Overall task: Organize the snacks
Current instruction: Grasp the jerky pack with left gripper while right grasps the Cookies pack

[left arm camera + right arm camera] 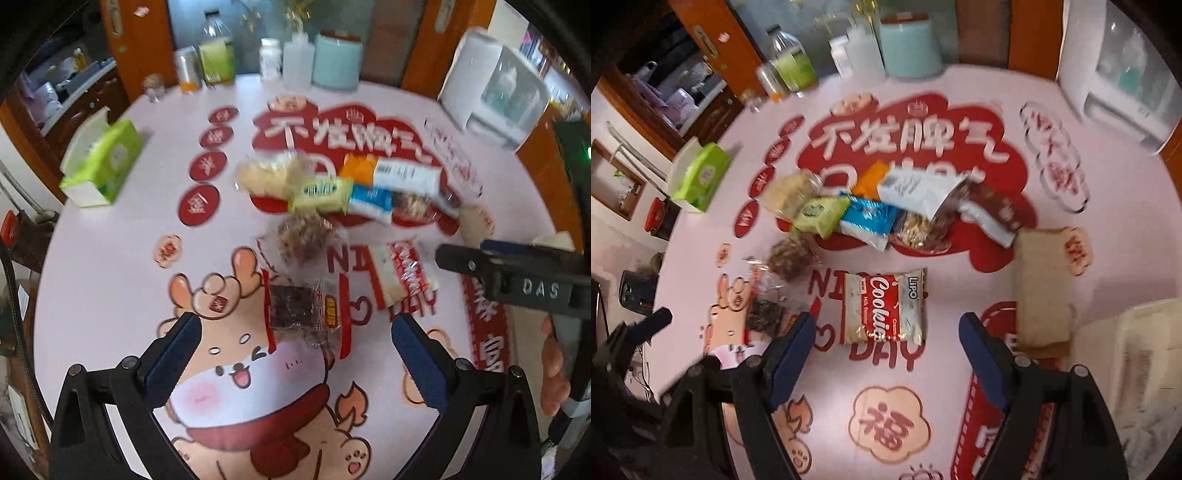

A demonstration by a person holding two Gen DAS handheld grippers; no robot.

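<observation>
Snack packets lie on a round pink table printed with red cartoons. My left gripper [293, 325] is open and points down over a dark brown cake in a clear wrapper [299, 314], with nothing between its pads. A round brown snack [303, 236] lies just beyond the cake. My right gripper [888, 321] is open above a red and white Cookies packet [886, 306], clear of it. Further back is a pile: a pale cracker bag [269, 173], a green packet [820, 214], a blue packet [871, 218] and a white packet [919, 192].
A green tissue box [103, 162] stands at the left edge. Bottles and a mint canister [336, 59] line the far edge, with a white appliance [491, 85] at the far right. A flat brown pad [1041, 284] and a pale container [1126, 350] lie to the right.
</observation>
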